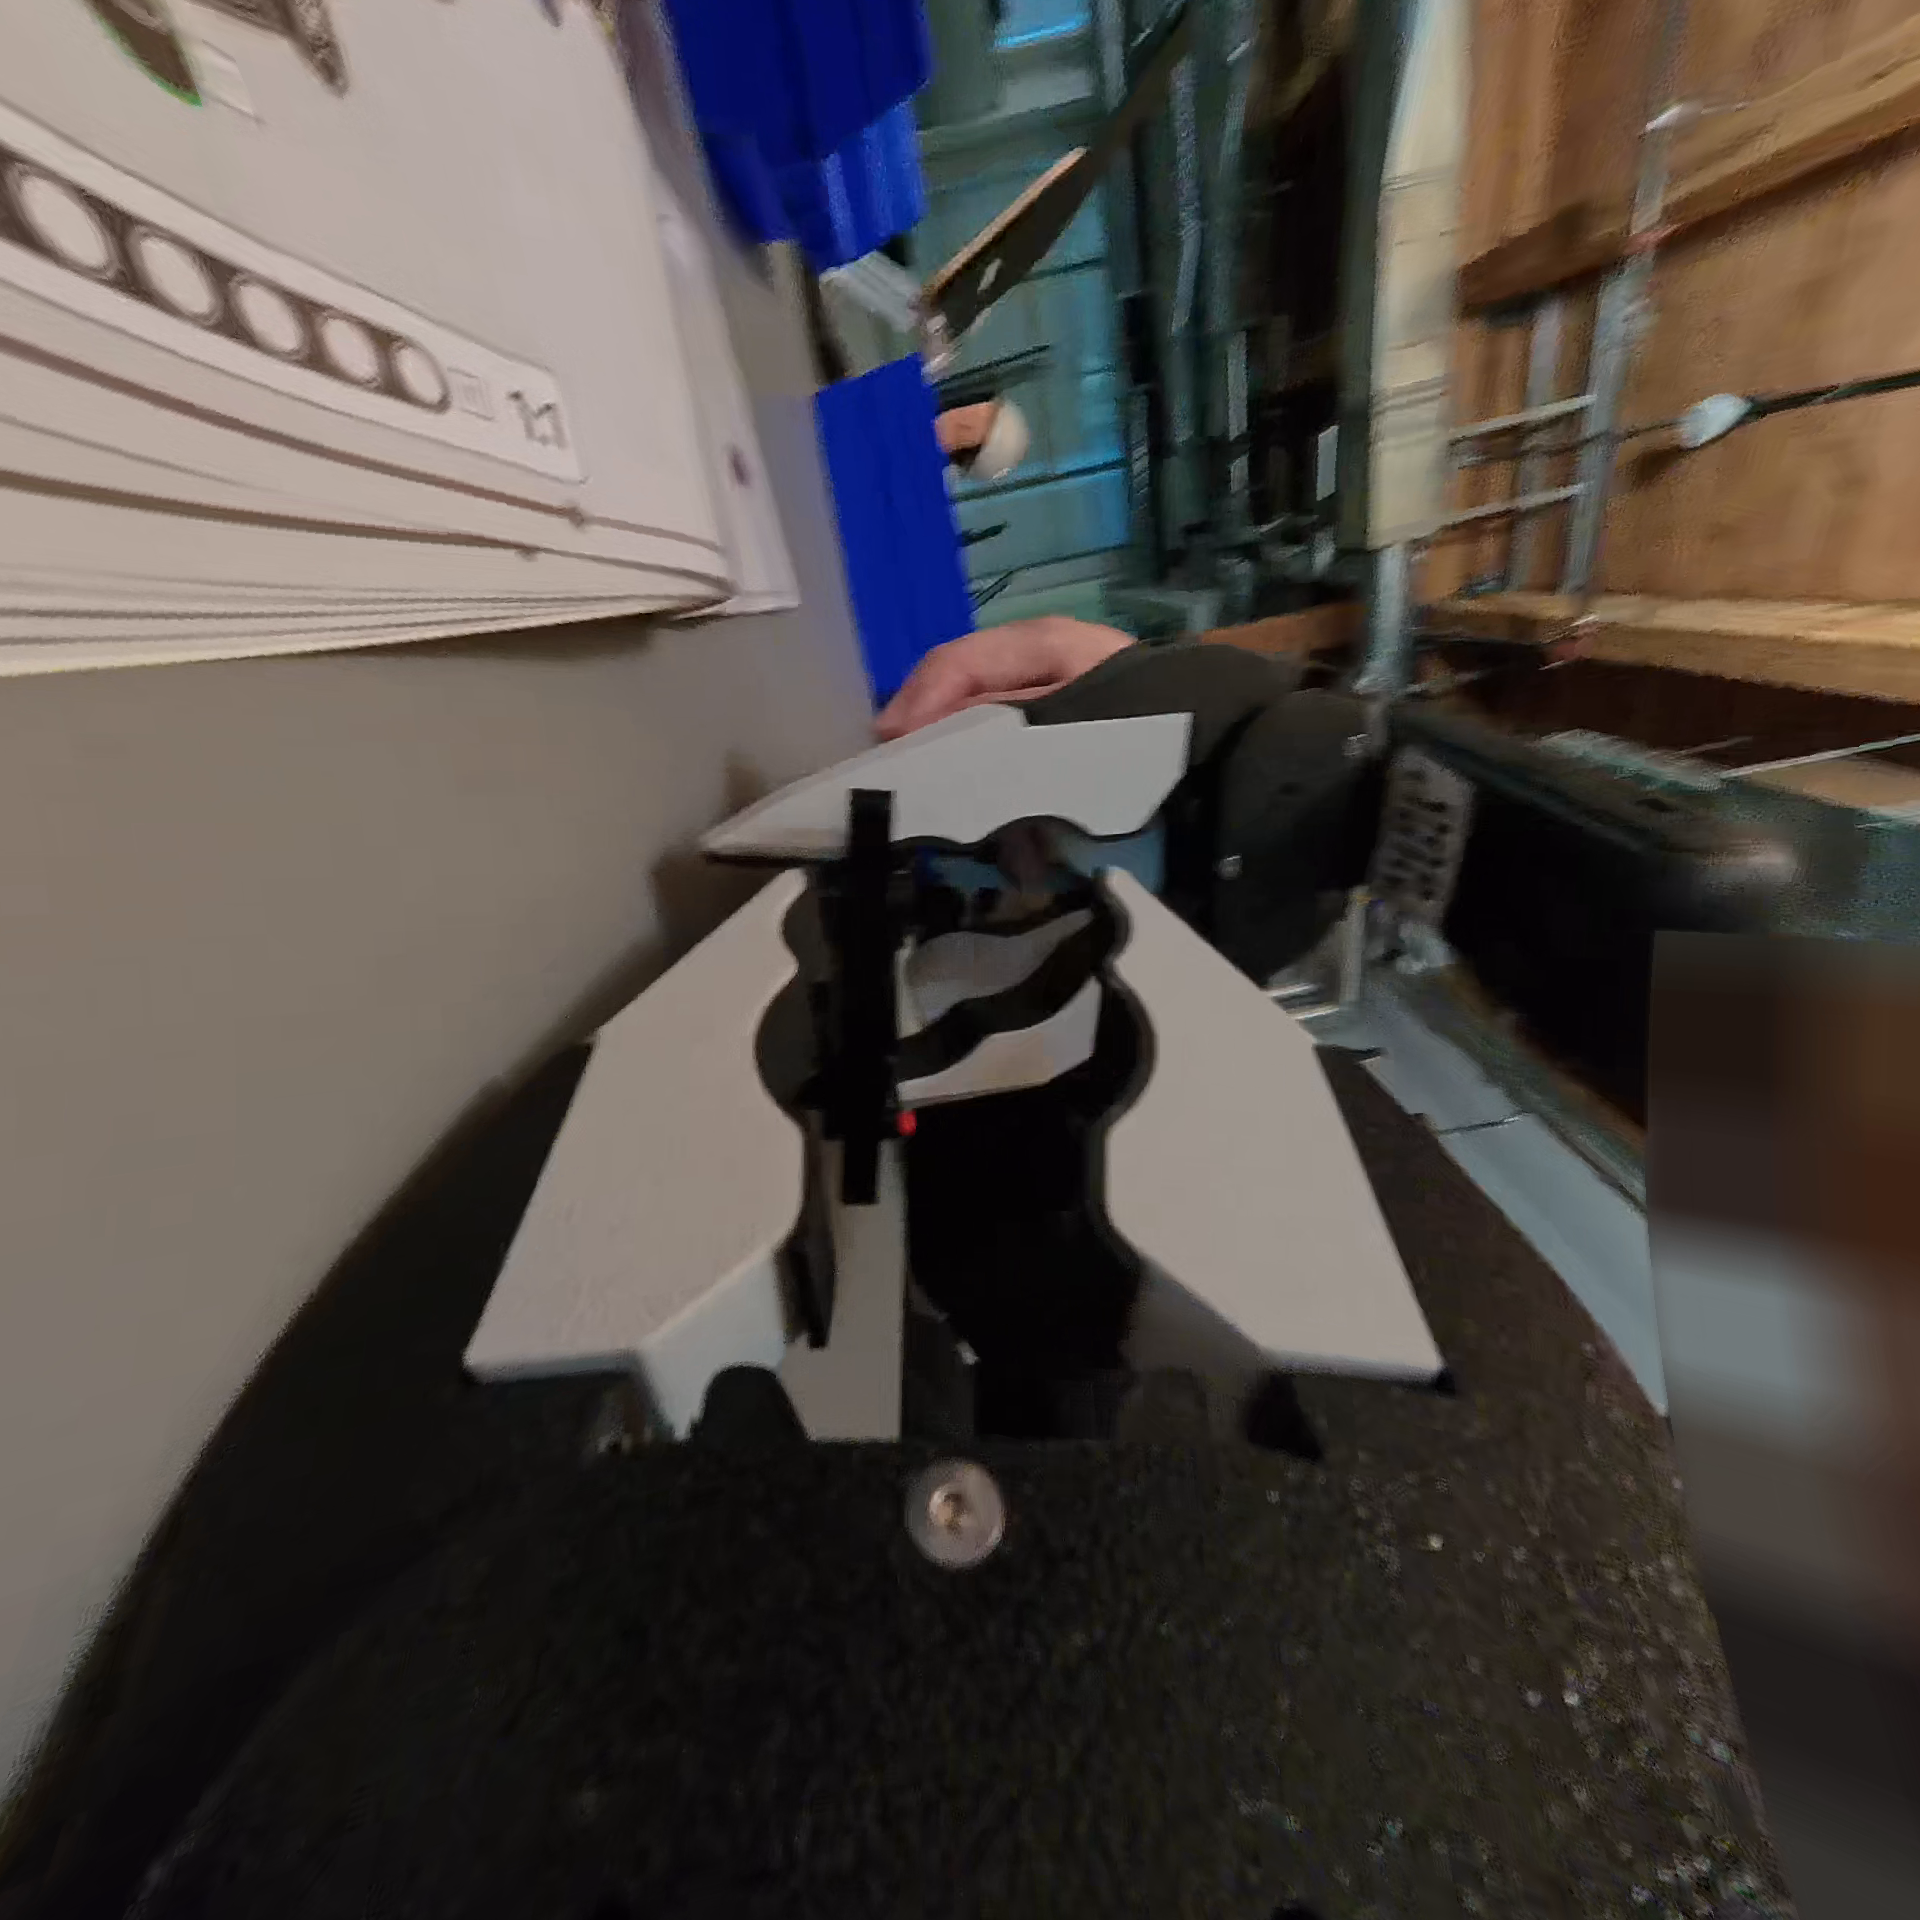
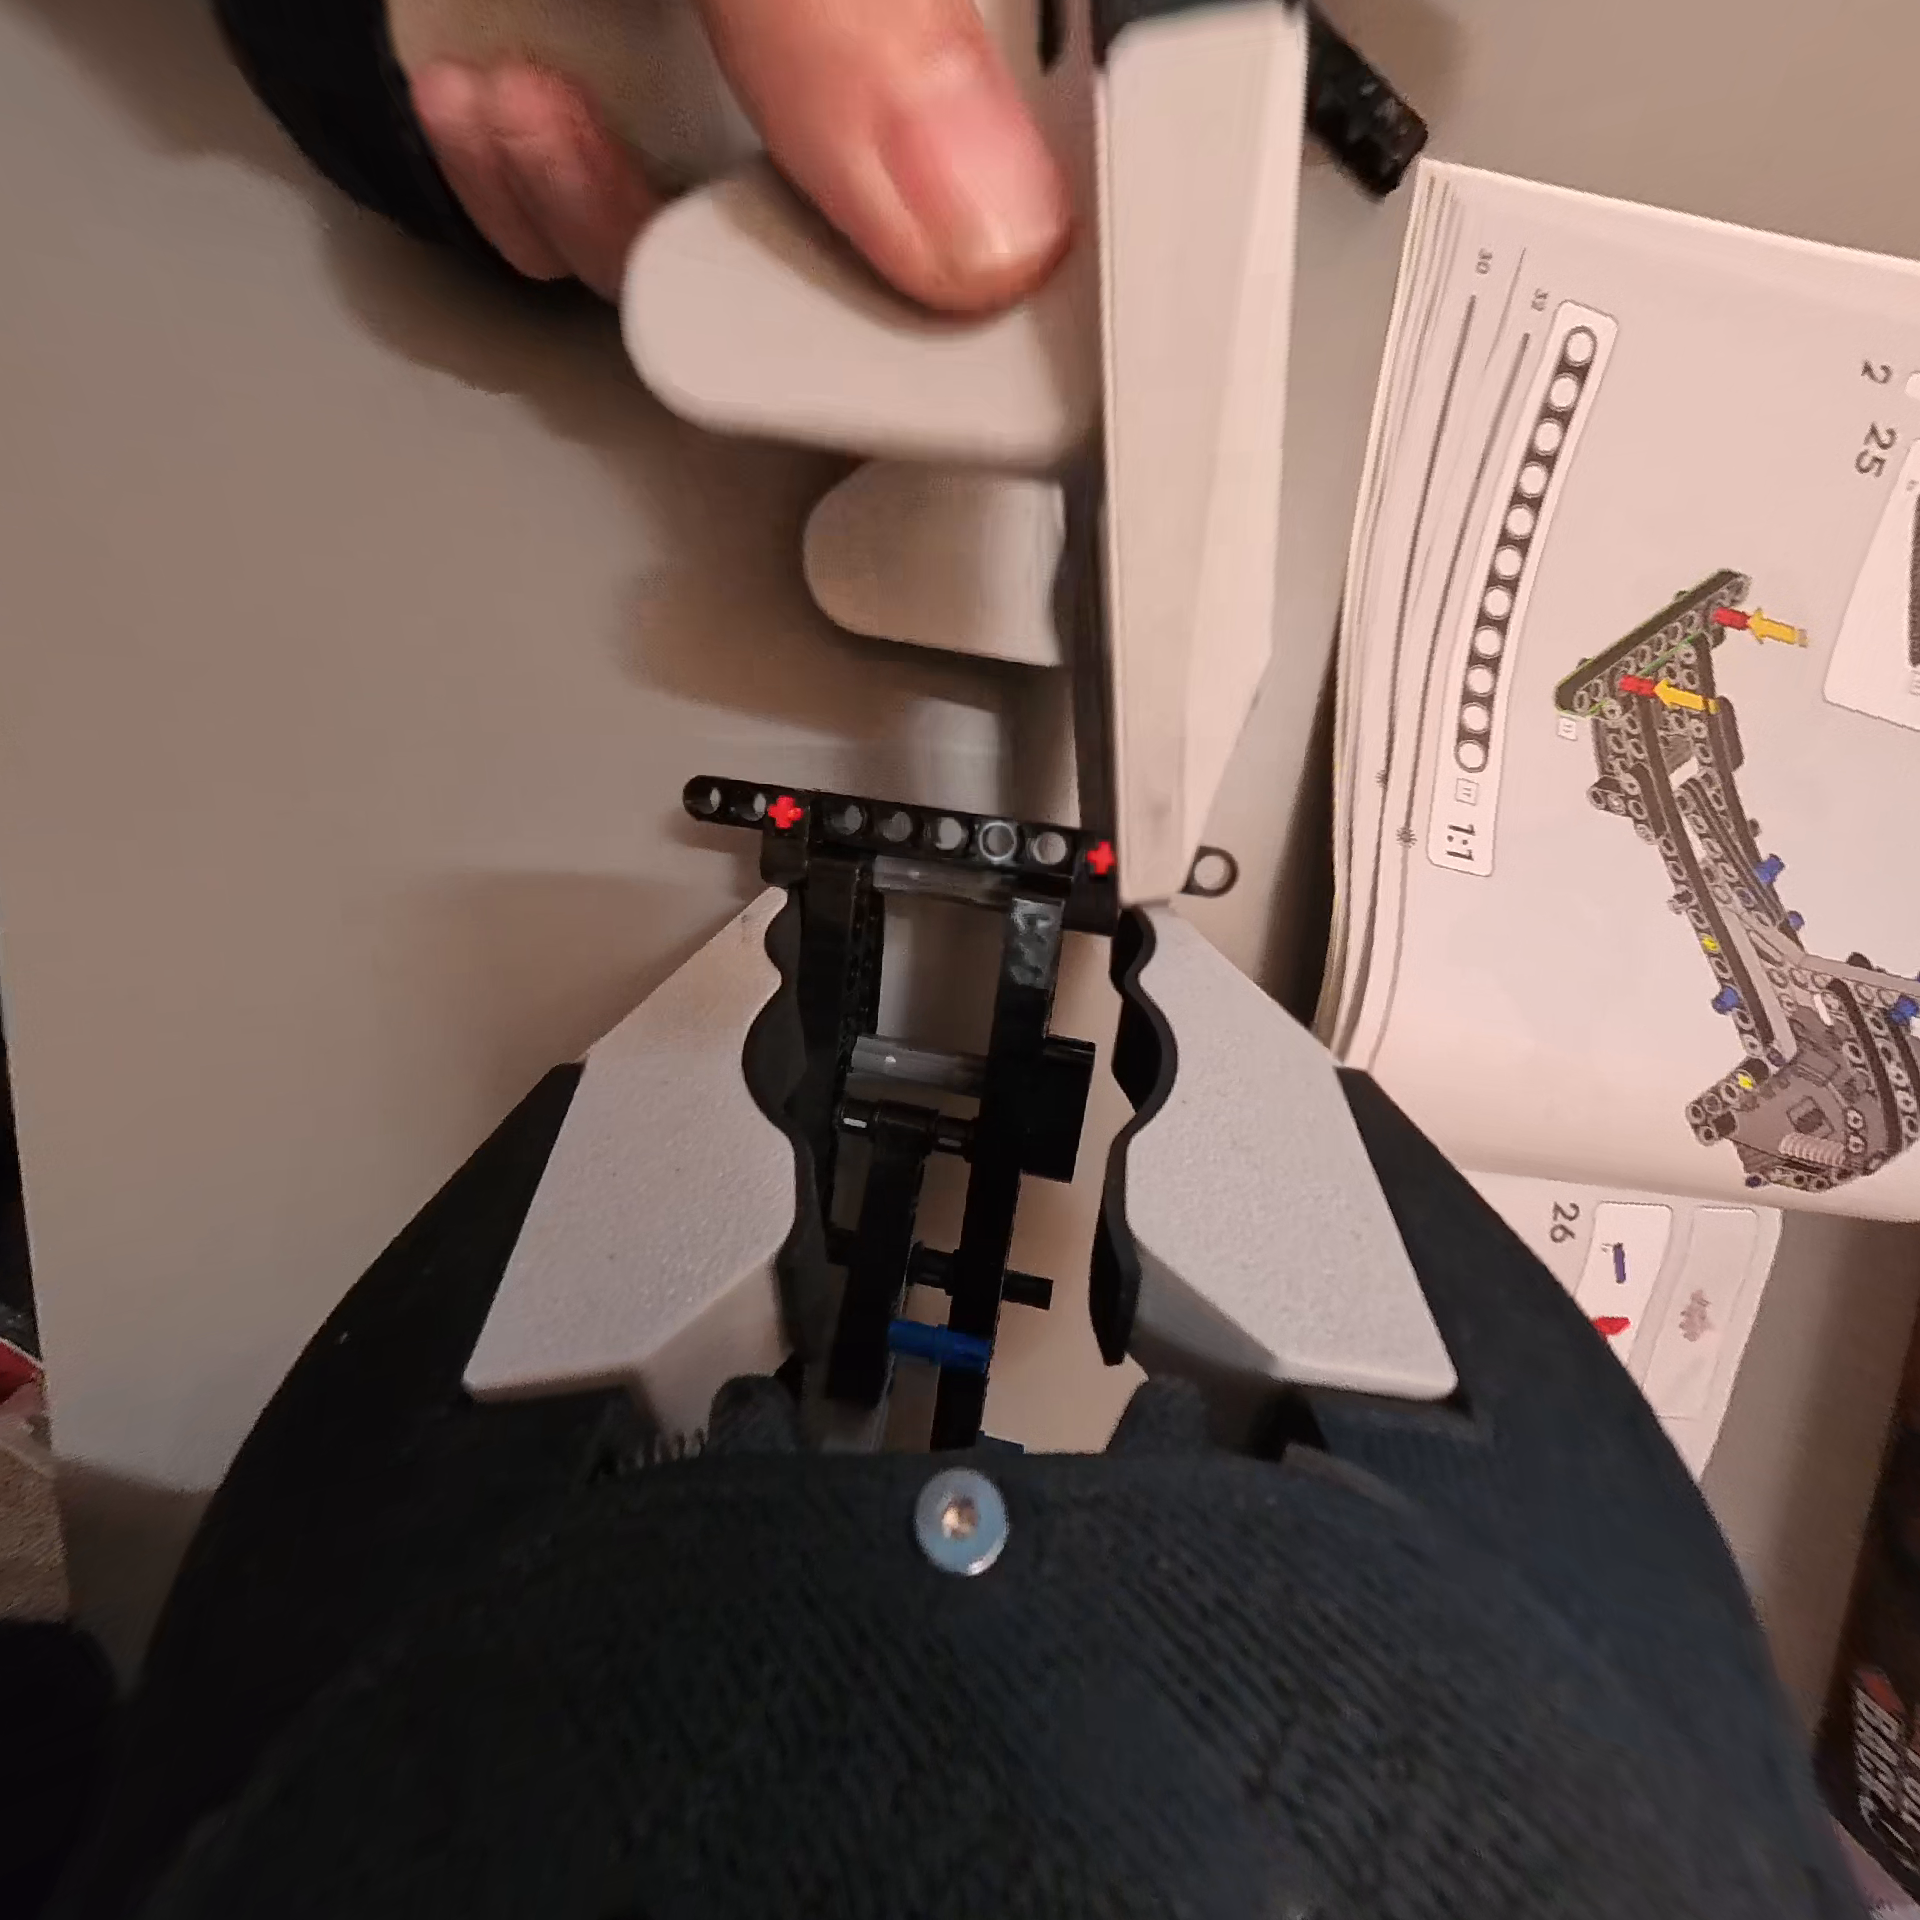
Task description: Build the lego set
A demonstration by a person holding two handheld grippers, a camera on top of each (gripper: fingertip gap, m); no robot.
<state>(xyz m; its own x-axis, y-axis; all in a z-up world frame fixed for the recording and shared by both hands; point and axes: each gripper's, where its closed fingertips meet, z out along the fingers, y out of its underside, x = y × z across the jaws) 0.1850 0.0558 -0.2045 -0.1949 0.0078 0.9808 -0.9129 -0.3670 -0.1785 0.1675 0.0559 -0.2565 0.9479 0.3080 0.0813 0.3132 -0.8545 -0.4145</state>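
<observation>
My right gripper (image 2: 945,914) is shut on a black lego assembly (image 2: 1023,1049) of two upright beams joined by pins, one of them blue (image 2: 935,1340). A long black holed beam (image 2: 894,828) with two red axle ends (image 2: 787,812) lies across its top. My left gripper (image 2: 1143,862) comes down from above, its tip at the beam's right end, with a person's hand (image 2: 883,145) on it. In the left wrist view my left gripper (image 1: 956,883) is open. The beam (image 1: 860,987) stands edge-on close to its left finger, with the right gripper's upper finger (image 1: 987,779) beyond.
An open instruction booklet (image 2: 1662,727) lies on the grey table (image 2: 312,623) to the right; it also shows in the left wrist view (image 1: 260,416). Blue bins (image 1: 883,520) and wooden crates (image 1: 1714,416) stand beyond. A dark box (image 2: 1870,1714) sits at the lower right.
</observation>
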